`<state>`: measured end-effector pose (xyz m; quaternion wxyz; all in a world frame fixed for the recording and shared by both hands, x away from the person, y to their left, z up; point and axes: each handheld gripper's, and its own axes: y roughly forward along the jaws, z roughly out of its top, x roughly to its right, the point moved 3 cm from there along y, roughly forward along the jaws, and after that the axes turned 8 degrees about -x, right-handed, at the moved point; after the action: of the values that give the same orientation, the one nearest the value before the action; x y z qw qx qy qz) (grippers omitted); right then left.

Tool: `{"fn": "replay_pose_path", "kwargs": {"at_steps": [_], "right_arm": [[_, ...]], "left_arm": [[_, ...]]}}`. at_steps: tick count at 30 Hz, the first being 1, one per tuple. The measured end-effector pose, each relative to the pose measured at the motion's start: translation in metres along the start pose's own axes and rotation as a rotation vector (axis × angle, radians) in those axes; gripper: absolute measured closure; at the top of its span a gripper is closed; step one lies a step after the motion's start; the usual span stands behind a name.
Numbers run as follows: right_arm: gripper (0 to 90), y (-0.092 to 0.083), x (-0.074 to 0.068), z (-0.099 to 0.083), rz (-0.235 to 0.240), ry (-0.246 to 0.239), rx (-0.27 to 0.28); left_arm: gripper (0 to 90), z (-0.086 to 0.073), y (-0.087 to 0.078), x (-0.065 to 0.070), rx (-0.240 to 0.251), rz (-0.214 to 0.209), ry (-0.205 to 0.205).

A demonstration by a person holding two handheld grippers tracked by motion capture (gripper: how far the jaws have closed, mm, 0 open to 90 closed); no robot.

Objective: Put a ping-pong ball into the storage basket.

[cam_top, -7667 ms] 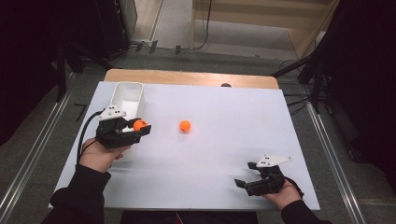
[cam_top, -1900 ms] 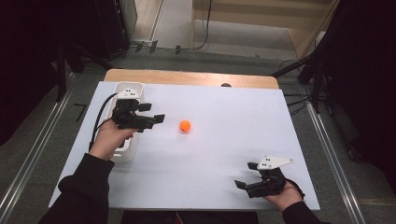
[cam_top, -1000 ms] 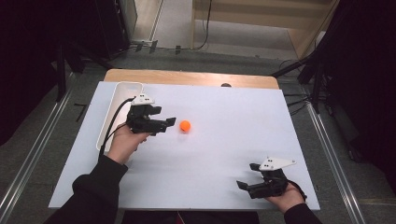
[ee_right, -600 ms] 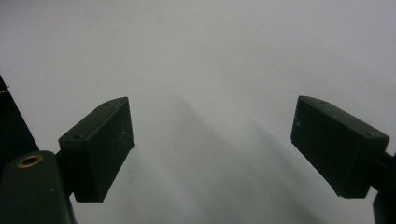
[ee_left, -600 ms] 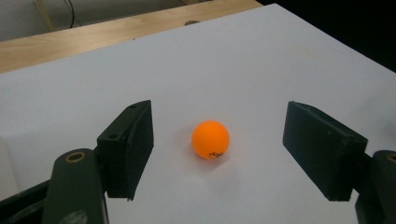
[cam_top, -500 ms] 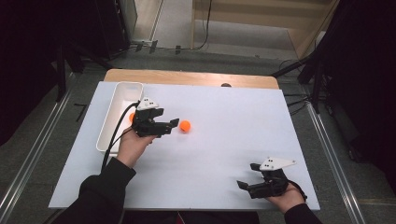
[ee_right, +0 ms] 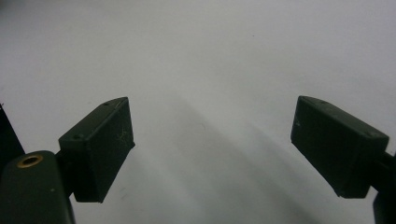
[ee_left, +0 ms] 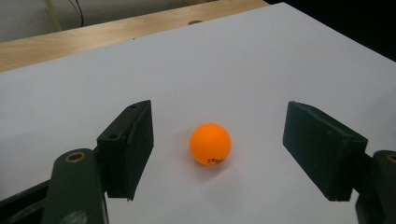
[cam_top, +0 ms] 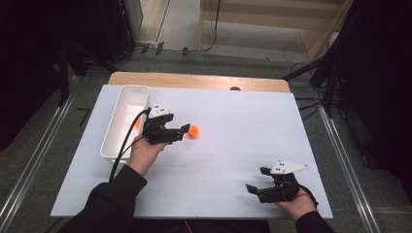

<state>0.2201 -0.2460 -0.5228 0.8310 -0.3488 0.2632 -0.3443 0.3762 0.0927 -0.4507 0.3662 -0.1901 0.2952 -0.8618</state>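
Fingers [ee_left: 130, 149] of the left gripper [ee_left: 219, 156] are spread around the orange ball [ee_left: 210, 144] at frame centre, untouched, so that it can be pinched; the right gripper [ee_right: 210, 154] is held spread and idle.

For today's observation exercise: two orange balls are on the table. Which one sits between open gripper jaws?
The orange ball on the bare sheet, between the left gripper's open jaws. The other ball lies in the white bin.

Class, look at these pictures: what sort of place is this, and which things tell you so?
Probably a lab or test workshop: a white-topped table on a bare floor, metal rails alongside it, and loose cables behind.
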Motion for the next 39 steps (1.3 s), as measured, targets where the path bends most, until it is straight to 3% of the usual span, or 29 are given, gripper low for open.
{"fn": "replay_pose_path", "kwargs": {"at_steps": [13,39], "right_arm": [[11.7,0.005,0.004,0.007,-0.003,0.013,0.012],[11.7,0.003,0.004,0.005,-0.009,-0.003,0.005]], "left_arm": [[24.9,0.000,0.012,-0.001,0.006,0.025,-0.017],[25.0,0.013,0.045,0.002,0.001,0.065,0.005]]}}
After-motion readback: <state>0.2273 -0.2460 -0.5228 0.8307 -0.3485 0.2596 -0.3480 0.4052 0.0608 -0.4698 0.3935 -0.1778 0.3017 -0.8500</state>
